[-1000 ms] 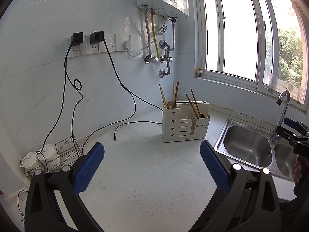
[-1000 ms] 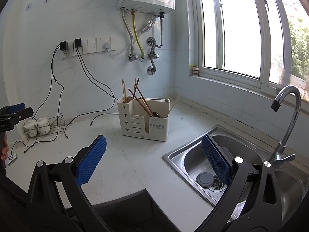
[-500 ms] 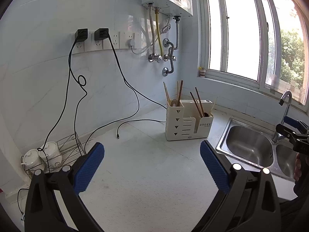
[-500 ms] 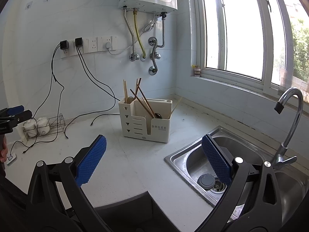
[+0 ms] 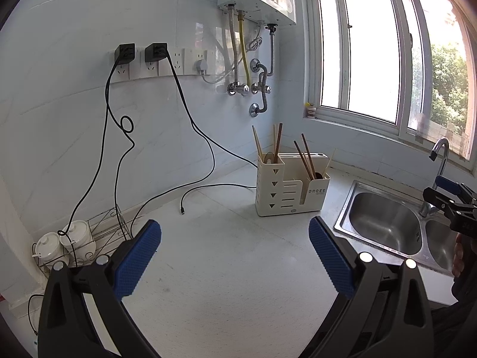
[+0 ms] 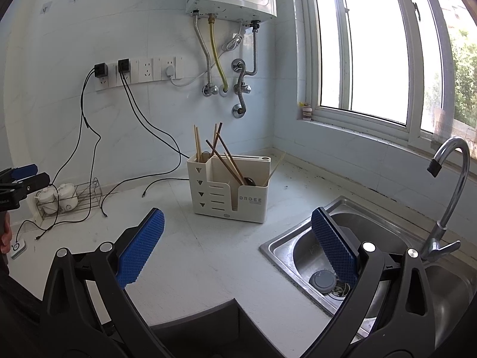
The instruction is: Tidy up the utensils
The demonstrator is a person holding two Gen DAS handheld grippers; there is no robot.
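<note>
Standing near the back wall on the white surface [image 5: 226,268], the cream utensil holder [image 6: 229,194] held chopsticks [image 6: 226,156] in its compartments, leaning at mixed angles. The left tongs [image 5: 235,256] were spread wide and held nothing, hovering short of the holder. The right tongs [image 6: 237,250] were likewise wide apart and empty, between holder and sink [image 6: 387,238].
</note>
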